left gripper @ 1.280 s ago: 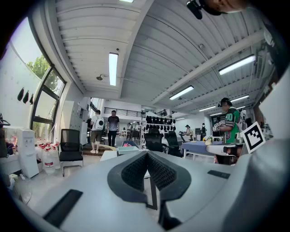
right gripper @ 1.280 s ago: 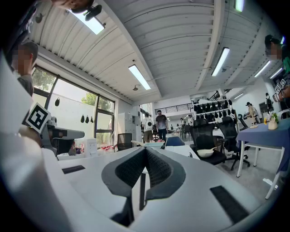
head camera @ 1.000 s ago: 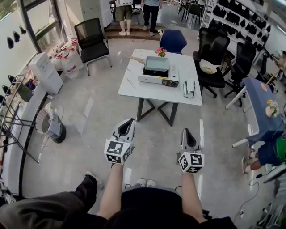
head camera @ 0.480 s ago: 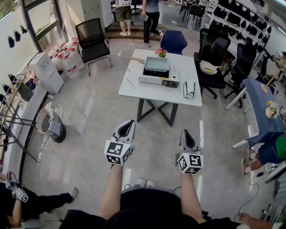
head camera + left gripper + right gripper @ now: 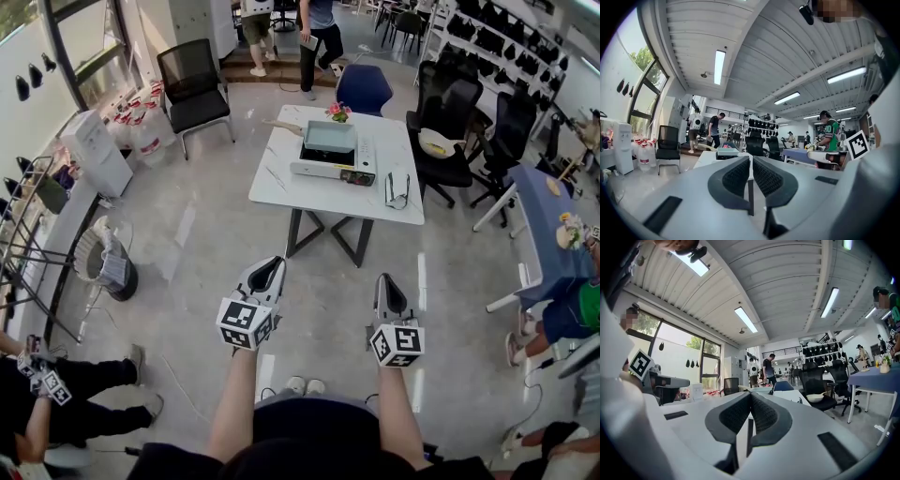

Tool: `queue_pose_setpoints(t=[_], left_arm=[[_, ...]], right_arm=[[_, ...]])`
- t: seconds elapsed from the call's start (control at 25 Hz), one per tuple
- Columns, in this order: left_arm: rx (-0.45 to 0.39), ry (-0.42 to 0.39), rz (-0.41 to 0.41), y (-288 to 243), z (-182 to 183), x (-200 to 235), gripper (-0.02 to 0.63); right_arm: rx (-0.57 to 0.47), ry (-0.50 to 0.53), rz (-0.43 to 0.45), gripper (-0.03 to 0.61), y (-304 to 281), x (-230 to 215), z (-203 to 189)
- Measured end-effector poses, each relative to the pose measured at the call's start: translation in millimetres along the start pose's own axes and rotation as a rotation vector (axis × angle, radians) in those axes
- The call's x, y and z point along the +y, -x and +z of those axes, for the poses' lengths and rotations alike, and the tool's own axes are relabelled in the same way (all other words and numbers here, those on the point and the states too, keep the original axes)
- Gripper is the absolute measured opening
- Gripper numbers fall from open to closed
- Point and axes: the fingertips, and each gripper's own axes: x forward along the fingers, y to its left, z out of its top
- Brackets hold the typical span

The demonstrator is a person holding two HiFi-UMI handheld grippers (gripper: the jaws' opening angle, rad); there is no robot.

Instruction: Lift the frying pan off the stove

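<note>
A pale green square frying pan (image 5: 329, 135) with a wooden handle (image 5: 281, 125) pointing left sits on a white portable stove (image 5: 334, 166). The stove stands on a white table (image 5: 281, 183) a few steps ahead. My left gripper (image 5: 266, 270) and right gripper (image 5: 388, 283) hover over the floor, well short of the table, side by side and pointing toward it. Both are shut with nothing between the jaws. In the left gripper view the left gripper (image 5: 751, 160) shows its pads together, with the pan (image 5: 727, 151) small beyond them. The right gripper (image 5: 750, 397) looks the same in its own view.
Small flowers (image 5: 337, 110) and a wire-framed object (image 5: 397, 186) share the table. A black chair (image 5: 192, 80), a blue chair (image 5: 364, 86) and black office chairs (image 5: 455, 112) ring it. A water dispenser (image 5: 98, 150) stands left, a blue table (image 5: 548, 225) right. People stand behind; another person (image 5: 47, 412) is at lower left.
Both grippers stay shut and have dropped slightly in view. The person at lower left has shifted, and the people at the back have walked a little.
</note>
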Motion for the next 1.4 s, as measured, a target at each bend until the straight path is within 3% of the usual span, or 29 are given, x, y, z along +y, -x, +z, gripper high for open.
queue_pose_setpoints(t=[0.04,0.16,0.4,0.96,1.4], left_arm=[[0.001,0.006,-0.005,0,-1,0,0.024],[0.005,0.021,-0.016,-1,-2,0,0.153],[0.002,0.022,-0.014,0,-3,8,0.238],[0.004,0.020,-0.028,14,-7,29,0.255],[-0.002,0.021,-0.034,-3,-7,42,0.255]], right_arm=[[0.001,0.000,0.000,0.003,0,0,0],[0.003,0.000,-0.002,0.003,-1,0,0],[0.002,-0.004,-0.008,0.003,-6,3,-1],[-0.017,-0.012,-0.040,0.003,-7,22,-2],[-0.031,-0.017,-0.061,0.002,-20,10,-1]])
